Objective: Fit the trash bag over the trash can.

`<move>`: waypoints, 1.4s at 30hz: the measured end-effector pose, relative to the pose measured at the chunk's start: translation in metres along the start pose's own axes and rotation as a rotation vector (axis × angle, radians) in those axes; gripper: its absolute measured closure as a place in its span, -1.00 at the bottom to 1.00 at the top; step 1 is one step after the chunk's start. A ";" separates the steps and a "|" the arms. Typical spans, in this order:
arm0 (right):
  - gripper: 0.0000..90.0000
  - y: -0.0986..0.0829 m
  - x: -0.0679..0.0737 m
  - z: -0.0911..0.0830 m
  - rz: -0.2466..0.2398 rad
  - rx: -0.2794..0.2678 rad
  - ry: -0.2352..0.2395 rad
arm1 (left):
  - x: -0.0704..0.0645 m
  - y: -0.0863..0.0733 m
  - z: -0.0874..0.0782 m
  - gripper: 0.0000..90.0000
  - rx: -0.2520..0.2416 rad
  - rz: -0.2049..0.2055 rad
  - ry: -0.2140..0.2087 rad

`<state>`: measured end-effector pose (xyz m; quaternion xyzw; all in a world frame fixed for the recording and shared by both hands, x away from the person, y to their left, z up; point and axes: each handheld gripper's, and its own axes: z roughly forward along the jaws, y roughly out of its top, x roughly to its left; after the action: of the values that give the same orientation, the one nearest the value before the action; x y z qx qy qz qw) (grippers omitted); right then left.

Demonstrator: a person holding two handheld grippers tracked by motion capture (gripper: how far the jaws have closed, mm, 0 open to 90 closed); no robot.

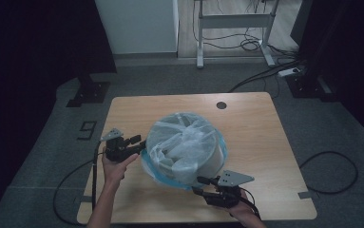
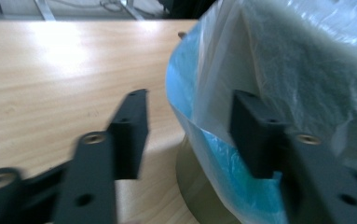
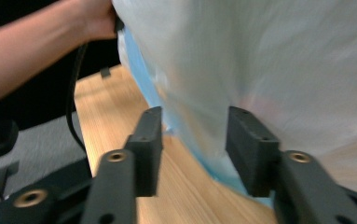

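Two grippers work the same thing: a round bin (image 1: 203, 159) standing near the middle of the wooden table (image 1: 260, 137), lined with a thin plastic bag (image 1: 182, 142) whose blue-tinted edge hangs down over the rim.

Your left gripper (image 1: 140, 144) sits at the bin's left side. In the left gripper view its jaws stand apart, one over bare table (image 2: 50, 70), the other against the draped bag (image 2: 213, 93) where the film folds over the rim. Nothing is pinched between them.

Your right gripper (image 1: 199, 185) is at the bin's near edge, toward you. In the right gripper view its jaws are also spread, with the bag's hanging film (image 3: 269, 60) just ahead of them and its blue hem between the tips; whether either tip touches it, you cannot tell. Your left hand (image 3: 94, 18) shows beyond, at the bag's far side.

Both views are blurred.
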<state>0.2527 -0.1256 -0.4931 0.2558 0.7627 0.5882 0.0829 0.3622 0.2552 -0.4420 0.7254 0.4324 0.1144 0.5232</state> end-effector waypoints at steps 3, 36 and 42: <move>0.05 0.002 0.002 -0.010 0.003 -0.052 -0.013 | 0.001 0.001 -0.007 -0.28 -0.021 0.016 0.002; -0.26 -0.038 -0.076 -0.106 0.171 -0.109 -0.377 | -0.033 0.042 -0.041 -0.39 -0.026 0.260 -0.210; -0.26 -0.041 -0.079 -0.109 0.176 -0.111 -0.393 | -0.039 0.056 -0.037 -0.39 -0.001 0.298 -0.244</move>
<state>0.2616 -0.2645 -0.5129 0.4263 0.6730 0.5730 0.1924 0.3442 0.2463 -0.3670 0.7895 0.2536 0.1020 0.5495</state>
